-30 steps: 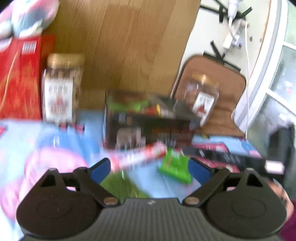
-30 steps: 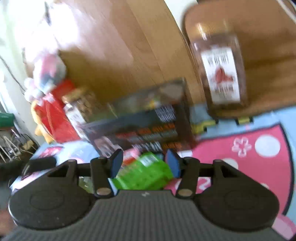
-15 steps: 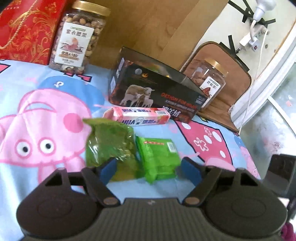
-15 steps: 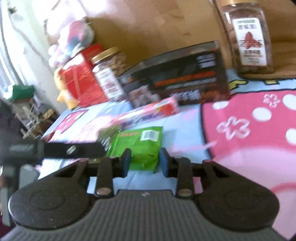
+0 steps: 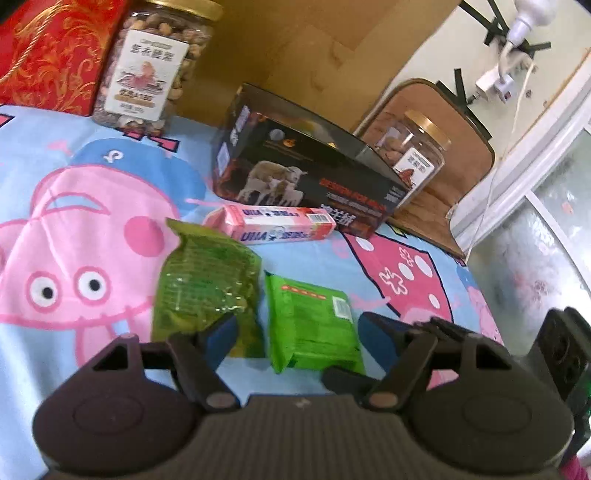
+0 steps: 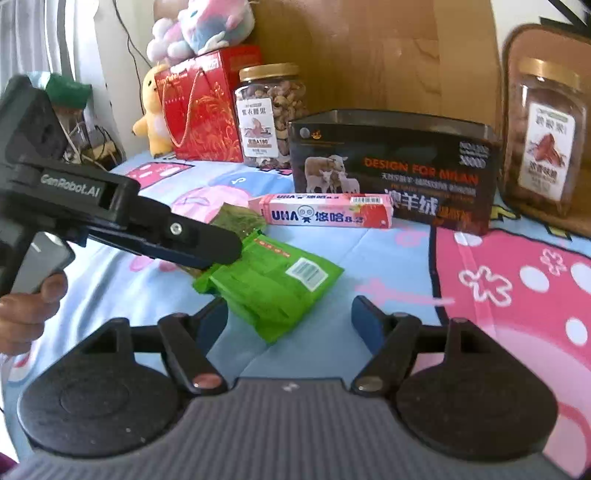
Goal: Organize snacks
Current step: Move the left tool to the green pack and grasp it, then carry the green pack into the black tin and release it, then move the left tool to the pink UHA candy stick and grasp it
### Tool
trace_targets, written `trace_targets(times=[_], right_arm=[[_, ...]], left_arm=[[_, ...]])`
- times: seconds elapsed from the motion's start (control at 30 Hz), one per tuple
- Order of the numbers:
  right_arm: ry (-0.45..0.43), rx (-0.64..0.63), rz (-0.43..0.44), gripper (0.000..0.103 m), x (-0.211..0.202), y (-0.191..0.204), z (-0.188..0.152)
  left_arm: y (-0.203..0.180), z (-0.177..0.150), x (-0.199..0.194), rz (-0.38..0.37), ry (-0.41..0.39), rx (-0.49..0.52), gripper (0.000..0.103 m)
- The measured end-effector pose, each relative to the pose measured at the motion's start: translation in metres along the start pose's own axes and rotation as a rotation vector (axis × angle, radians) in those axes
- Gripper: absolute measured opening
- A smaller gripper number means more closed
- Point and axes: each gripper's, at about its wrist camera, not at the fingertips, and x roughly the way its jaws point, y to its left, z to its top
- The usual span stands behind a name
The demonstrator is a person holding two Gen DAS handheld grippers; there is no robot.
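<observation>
A bright green snack packet lies on the cartoon blanket. An olive-green packet lies to its left. A pink candy box lies behind them, in front of a black sheep-print box. My left gripper is open, its jaws straddling the bright green packet's near end. My right gripper is open, just short of the same packet. The left gripper also shows from the side in the right wrist view, over the olive packet.
A nut jar and a red gift bag stand at the back left. A second jar stands at the back right on a brown mat. Plush toys sit behind the bag.
Both grippers came down closer to the green packets. The right gripper's jaws opened wide. The left gripper now reaches over the olive packet in the right wrist view.
</observation>
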Motion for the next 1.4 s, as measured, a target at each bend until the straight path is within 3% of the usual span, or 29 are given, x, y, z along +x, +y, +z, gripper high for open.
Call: trace_targets(times=[0.07,0.1,0.17,0.27,0.4,0.57,0.73,0.83,0.97,1.13,1.23,1.27,1.33,1.4], right_arm=[[-0.001,-0.036,-0.003,0.069,0.003,0.006,-0.001],[-0.003,-0.064,-0.008,0.061,0.005,0.012,-0.002],[-0.014,-0.102,-0.060,0.057,0.004,0.020,-0.005],[-0.031,-0.085,-0.052,0.050,-0.004,0.027,-0.010],[-0.117,-0.147,-0.103,0.049,-0.029,0.043,-0.014],[-0.209,-0.160,-0.155,0.049,-0.030,0.032,0.018],[-0.273,-0.175,-0.228,0.049,0.002,0.010,0.074],[-0.258,-0.119,-0.221,0.050,0.035,-0.013,0.108],[-0.253,-0.022,-0.191,0.057,0.070,-0.036,0.125],[-0.242,0.019,-0.192,0.058,0.076,-0.034,0.118],[-0.329,0.029,-0.198,0.058,0.047,-0.025,0.102],[-0.356,0.046,-0.185,0.058,0.033,-0.022,0.093],[-0.363,0.111,-0.122,0.057,0.015,-0.023,0.075],[-0.320,0.180,-0.062,0.054,0.012,-0.028,0.060]], left_arm=[[-0.001,-0.003,0.006,-0.041,0.042,-0.010,0.050],[-0.003,-0.005,0.005,-0.035,0.028,-0.008,0.050],[-0.010,-0.010,0.003,-0.012,0.025,0.025,0.050],[-0.018,-0.018,-0.008,-0.026,0.013,0.032,0.050],[-0.031,-0.014,-0.028,-0.077,-0.032,0.055,0.050],[-0.056,0.027,-0.026,-0.059,-0.120,0.143,0.050],[-0.060,0.097,0.004,-0.016,-0.198,0.205,0.050],[-0.051,0.126,0.028,0.024,-0.217,0.180,0.054],[-0.035,0.142,0.054,0.081,-0.203,0.130,0.058],[-0.027,0.139,0.059,0.109,-0.186,0.115,0.060],[-0.022,0.121,0.023,0.044,-0.268,0.138,0.070],[-0.019,0.115,0.012,0.051,-0.294,0.141,0.076],[-0.005,0.096,-0.009,0.056,-0.330,0.135,0.076],[0.010,0.076,-0.014,0.068,-0.318,0.102,0.076]])
